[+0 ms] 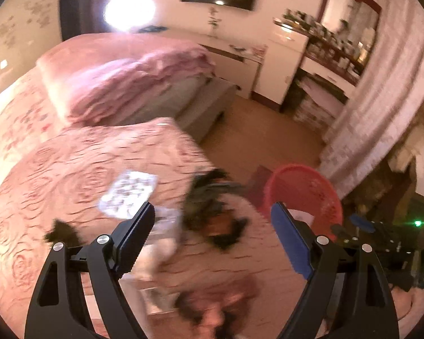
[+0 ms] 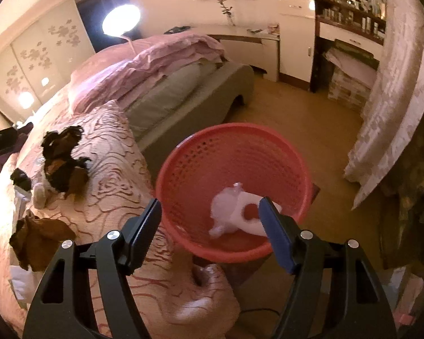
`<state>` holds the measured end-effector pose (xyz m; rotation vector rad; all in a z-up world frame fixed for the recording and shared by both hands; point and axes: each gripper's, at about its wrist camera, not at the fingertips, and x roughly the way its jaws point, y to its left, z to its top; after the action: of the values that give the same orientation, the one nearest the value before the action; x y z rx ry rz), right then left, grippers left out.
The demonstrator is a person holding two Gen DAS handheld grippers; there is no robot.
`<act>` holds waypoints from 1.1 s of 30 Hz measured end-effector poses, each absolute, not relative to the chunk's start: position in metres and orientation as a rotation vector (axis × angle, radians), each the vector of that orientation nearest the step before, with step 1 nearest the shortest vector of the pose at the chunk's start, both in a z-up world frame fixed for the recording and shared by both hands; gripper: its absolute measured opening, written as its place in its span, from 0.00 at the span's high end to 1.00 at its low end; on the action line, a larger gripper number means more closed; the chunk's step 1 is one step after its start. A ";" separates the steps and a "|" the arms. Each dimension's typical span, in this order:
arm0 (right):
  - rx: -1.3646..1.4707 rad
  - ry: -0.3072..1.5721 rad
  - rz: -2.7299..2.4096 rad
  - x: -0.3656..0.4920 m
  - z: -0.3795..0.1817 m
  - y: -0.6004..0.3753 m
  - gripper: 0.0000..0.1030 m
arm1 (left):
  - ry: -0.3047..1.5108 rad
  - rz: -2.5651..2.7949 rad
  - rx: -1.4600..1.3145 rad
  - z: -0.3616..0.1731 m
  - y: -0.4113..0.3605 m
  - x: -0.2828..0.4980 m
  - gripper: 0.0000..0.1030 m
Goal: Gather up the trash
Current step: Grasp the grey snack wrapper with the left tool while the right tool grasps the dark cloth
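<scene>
My left gripper (image 1: 212, 209) hangs open and empty over the pink quilted bed (image 1: 70, 175); this view is blurred. Under it lie a dark crumpled wrapper (image 1: 212, 212), a silver patterned wrapper (image 1: 128, 193), a white scrap (image 1: 161, 243) and a small black scrap (image 1: 60, 231). A red mesh basket (image 1: 305, 195) stands off the bed's corner. My right gripper (image 2: 209, 203) is open above that basket (image 2: 183, 169), with nothing between its fingers. A crumpled white piece (image 2: 234, 212) lies inside the basket. On the bed I also see the dark wrapper (image 2: 62, 163) and a brown crumpled paper (image 2: 36, 240).
A folded pink duvet (image 2: 161, 56) lies across the far half of the bed. Beyond it are bare floor (image 2: 311, 124), a white cabinet (image 2: 295, 42), crowded shelves (image 2: 350, 8) and a pale curtain (image 2: 387, 107) at the right. A bright lamp (image 2: 121, 18) glares at the back.
</scene>
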<state>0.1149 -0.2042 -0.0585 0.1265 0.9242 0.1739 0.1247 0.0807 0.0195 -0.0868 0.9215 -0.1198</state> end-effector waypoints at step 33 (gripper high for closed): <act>0.053 0.913 0.312 0.118 -0.041 -0.135 0.33 | 1.090 -0.039 -0.195 -0.068 0.151 0.018 0.63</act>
<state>0.1179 -0.1351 -0.0413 0.0527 0.9128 0.3121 0.0176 0.1513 -0.0678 -0.1946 1.0902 -0.0388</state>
